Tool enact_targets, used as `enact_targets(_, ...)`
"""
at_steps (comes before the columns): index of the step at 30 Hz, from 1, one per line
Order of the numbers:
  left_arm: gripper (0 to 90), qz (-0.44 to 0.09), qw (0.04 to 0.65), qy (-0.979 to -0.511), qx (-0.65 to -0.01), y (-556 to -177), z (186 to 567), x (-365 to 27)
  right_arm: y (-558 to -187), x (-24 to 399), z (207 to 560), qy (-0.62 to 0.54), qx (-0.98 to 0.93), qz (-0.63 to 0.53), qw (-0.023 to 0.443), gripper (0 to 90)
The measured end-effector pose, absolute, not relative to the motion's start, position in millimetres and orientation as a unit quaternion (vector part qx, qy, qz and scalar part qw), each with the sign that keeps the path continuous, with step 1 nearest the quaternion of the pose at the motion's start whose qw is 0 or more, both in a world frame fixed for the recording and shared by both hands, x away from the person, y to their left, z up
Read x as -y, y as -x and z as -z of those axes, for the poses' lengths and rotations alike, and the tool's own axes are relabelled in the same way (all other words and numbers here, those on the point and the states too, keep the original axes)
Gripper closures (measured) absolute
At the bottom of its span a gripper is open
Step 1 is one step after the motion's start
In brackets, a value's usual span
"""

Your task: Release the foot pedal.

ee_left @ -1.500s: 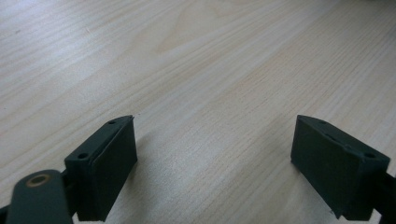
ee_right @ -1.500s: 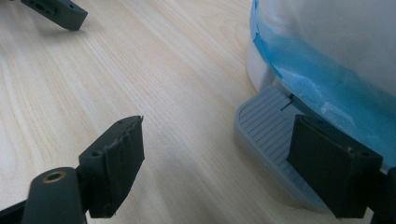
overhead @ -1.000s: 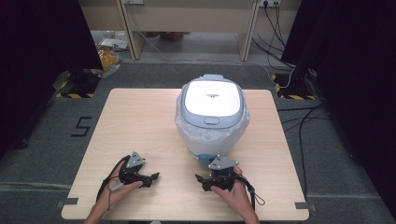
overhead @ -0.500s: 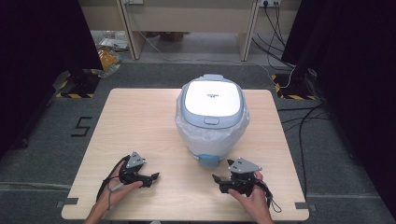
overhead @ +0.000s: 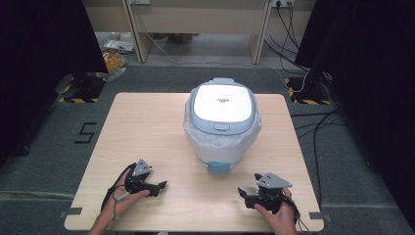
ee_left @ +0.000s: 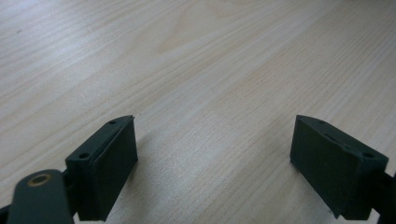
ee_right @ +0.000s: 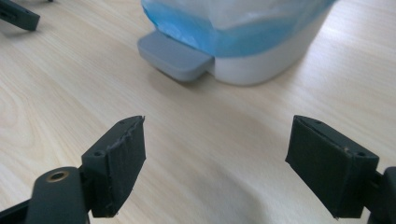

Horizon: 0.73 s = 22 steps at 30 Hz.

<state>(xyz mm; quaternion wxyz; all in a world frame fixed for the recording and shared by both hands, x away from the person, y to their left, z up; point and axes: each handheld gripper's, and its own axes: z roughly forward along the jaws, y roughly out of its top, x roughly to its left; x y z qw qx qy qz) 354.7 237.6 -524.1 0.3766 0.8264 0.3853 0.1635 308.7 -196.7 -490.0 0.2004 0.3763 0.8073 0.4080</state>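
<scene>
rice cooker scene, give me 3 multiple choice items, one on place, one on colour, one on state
1. Where does the rice cooker stand on the table?
A. near left corner
B. middle, toward the far edge
C. near right corner
2. What colour is its lid top?
A. white
B. red
C. black
3. How is the right gripper?
A. shut on the cooker
B. shut on a spoon
C. open, nothing between its jaws

Answers: 1 B, the high view shows it mid-table, farther from the hands. 2 A, the top panel is white. 3 C, bare wood shows between the parted jaws.

Rice cooker (overhead: 222, 117) mid-table (overhead: 147, 127), left tool (overhead: 160, 186) and right tool (overhead: 243, 194) near front edge.
</scene>
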Motion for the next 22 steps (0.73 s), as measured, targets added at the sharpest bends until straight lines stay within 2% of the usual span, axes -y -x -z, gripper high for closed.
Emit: enact_targets(22, 13.9, -0.164, 0.377, -0.826, -0.385, -354.6, 524.2, -237.5, -293.9, 218.6, 516.8, -0.415, -0.820, -0.351, 0.180, 17.7)
